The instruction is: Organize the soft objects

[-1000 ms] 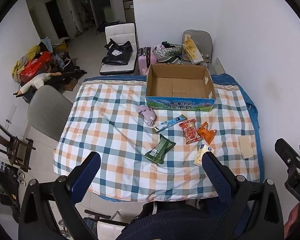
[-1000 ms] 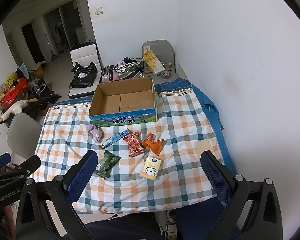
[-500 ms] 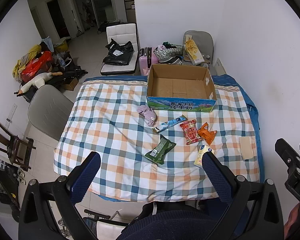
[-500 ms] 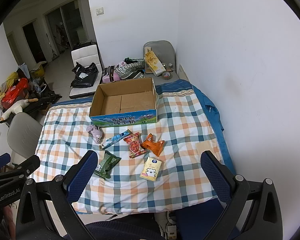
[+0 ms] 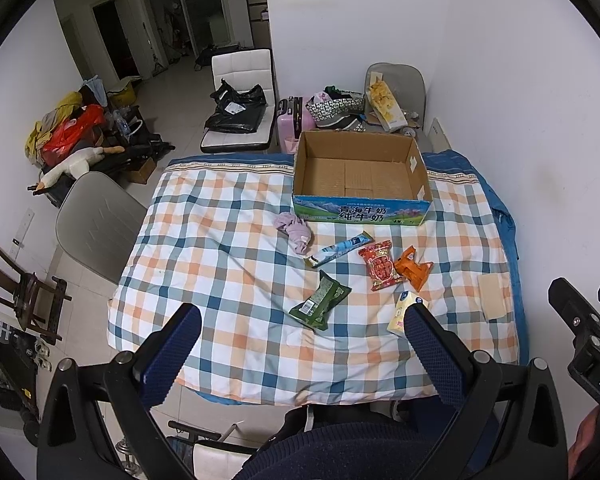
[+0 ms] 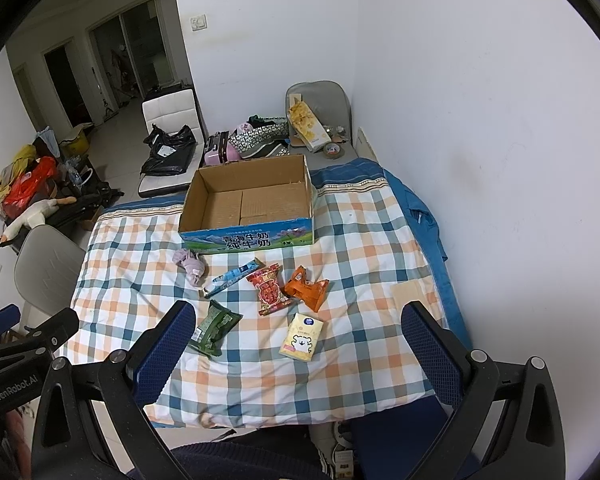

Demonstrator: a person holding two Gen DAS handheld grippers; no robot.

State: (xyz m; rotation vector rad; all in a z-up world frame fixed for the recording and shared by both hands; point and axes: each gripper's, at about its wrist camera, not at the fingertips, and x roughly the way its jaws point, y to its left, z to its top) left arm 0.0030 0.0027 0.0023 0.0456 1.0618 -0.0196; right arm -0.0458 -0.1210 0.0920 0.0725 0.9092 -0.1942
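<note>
Both the left gripper (image 5: pixel 300 344) and right gripper (image 6: pixel 296 340) hovered spread and empty; the crumpled lilac cloth (image 6: pixel 191 265) lay at eleven o'clock beside the open cardboard box (image 6: pixel 248 196); pinching its bunched middle seemed wisest.

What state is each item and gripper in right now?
cardboard box: open, upright, empty.
pink cloth: crumpled, on the table.
blue wrapper: flat, sealed.
red packet: lying flat.
orange packet: crumpled, beside the red packet.
green packet: lying flat.
yellow tissue pack: flat, face up.
left gripper: open, empty.
right gripper: open, empty.
</note>
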